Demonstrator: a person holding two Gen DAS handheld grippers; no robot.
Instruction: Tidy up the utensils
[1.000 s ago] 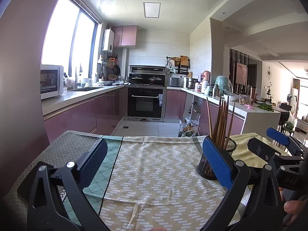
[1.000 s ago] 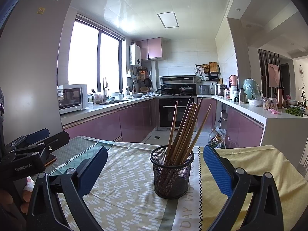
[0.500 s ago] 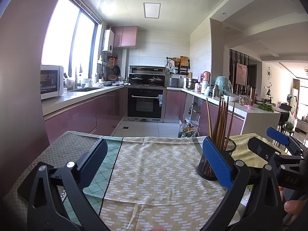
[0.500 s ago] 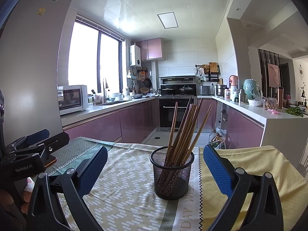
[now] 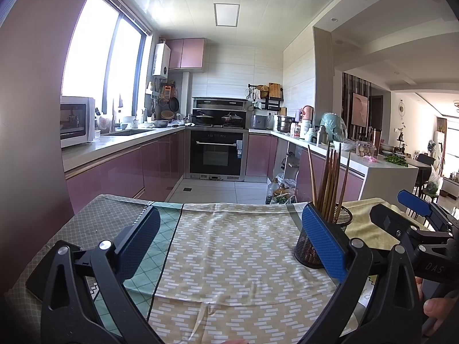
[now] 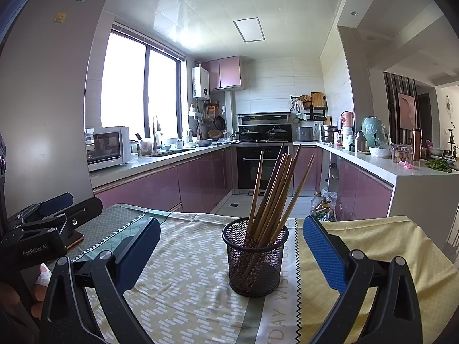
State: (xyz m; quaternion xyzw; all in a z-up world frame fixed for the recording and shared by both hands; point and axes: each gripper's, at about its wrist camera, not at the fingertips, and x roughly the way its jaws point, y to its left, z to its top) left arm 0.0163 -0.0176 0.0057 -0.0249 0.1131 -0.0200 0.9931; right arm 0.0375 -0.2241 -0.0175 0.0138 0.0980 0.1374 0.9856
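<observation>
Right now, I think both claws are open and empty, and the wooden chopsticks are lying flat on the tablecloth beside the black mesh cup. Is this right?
One detail is wrong. The chopsticks are not lying on the tablecloth; they stand leaning inside the black mesh cup, as the right wrist view shows. The rest holds: the left claw and the right claw are both open and empty.

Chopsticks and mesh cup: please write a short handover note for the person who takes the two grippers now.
Left gripper: open, empty, over the patterned tablecloth.
Right gripper: open, empty, facing the black wire-mesh cup.
The brown wooden chopsticks all stand in that cup, leaning, fanned out.
No loose utensil shows on the cloth.
Done: chopsticks appear collected.
Left: probably only check for strays out of view.
</observation>
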